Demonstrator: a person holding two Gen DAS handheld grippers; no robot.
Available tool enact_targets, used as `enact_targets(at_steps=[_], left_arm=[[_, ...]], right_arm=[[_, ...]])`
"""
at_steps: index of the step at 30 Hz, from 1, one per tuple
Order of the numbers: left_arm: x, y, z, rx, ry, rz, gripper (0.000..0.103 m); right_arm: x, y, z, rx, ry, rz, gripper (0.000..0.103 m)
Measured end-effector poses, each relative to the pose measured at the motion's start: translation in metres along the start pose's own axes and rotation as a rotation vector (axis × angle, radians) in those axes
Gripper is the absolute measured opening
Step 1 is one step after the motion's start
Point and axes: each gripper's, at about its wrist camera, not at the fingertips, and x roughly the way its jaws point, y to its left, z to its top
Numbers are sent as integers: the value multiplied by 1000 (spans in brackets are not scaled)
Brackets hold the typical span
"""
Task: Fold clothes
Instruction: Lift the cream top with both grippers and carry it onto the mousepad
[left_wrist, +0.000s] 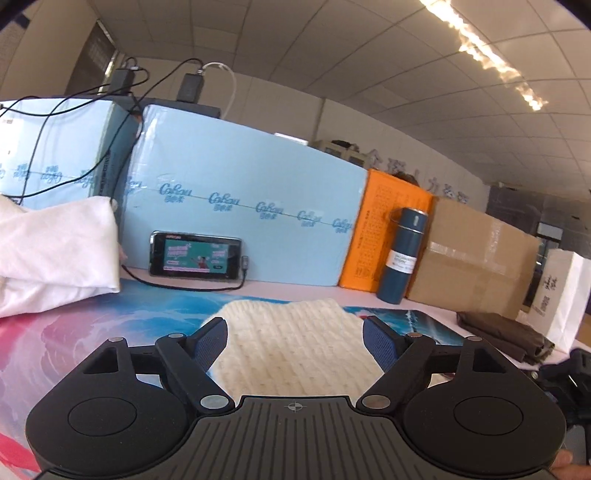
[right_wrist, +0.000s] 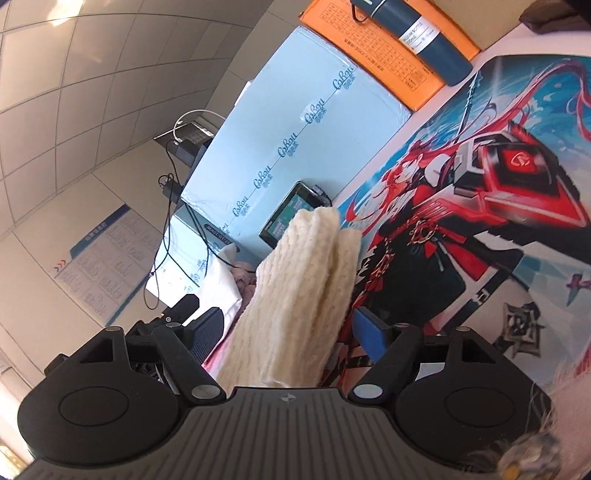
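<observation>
A: Start at the left gripper (left_wrist: 295, 345). What is it doing?

B: Its jaws stand wide apart, released, with the cream knit sweater (left_wrist: 295, 343) showing between the blue pads (left_wrist: 210, 345) at about 12 o'clock of the tool. Nothing is pinched. The sweater lies on the printed desk mat (left_wrist: 74, 343).

A: And the right gripper (right_wrist: 291, 332)?

B: Also spread. The cream knit sweater (right_wrist: 295, 295) passes between its fingers as a doubled thickness, running up toward 12 o'clock, but neither pad presses it, so I'd call it released, not grasping.

A: So which step is this?

B: My judgement: the sweater is already part folded, and both tools are lined up at an edge for the next fold. The next move calls for closing on the knit, both layers together on the right side, then lifting evenly so the thick fabric doesn't slip or bunch.

A: Further out?

B: In the left view, a white folded garment (left_wrist: 55, 254) at 9 o'clock, a phone (left_wrist: 195, 256) propped against the light blue carton (left_wrist: 240, 184) at 11, a dark blue flask (left_wrist: 400, 254) at 1.

A: Containers?

B: A sealed cardboard box (left_wrist: 476, 266) and a white paper bag (left_wrist: 563, 295) toward 2 o'clock; their contents are hidden. The flask is capped.
</observation>
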Motion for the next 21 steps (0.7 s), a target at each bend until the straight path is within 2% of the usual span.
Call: enact_targets(at_steps=[4, 7, 9, 10, 11, 12, 13, 14, 15, 18, 20, 21], left_arm=[[-8, -35, -15, 142, 55, -131, 92], [-11, -61, -24, 242, 75, -189, 98], [-4, -75, -30, 332, 82, -170, 99], [3, -80, -33, 365, 92, -112, 98], [9, -83, -34, 384, 94, -63, 94], [16, -85, -36, 401, 97, -17, 85], [21, -82, -35, 397, 113, 3, 35], [23, -74, -33, 347, 126, 4, 9], [24, -66, -31, 300, 134, 5, 9], [11, -47, -25, 206, 59, 35, 9], [-3, -33, -19, 159, -16, 87, 9], [-9, -26, -16, 137, -44, 106, 9]], right_arm=[[9, 3, 5, 73, 8, 121, 76], [13, 7, 10, 108, 9, 201, 76], [17, 14, 14, 113, 23, 247, 76], [20, 17, 15, 105, 32, 254, 76], [21, 21, 16, 89, 38, 250, 76], [23, 24, 16, 70, 43, 245, 76], [23, 27, 17, 48, 37, 224, 76], [22, 30, 17, 26, 27, 198, 76], [20, 31, 18, 0, 9, 158, 76], [24, 29, 21, -76, -30, -52, 77], [34, 23, 23, -91, -17, -186, 77], [41, 18, 24, -82, 7, -208, 77]])
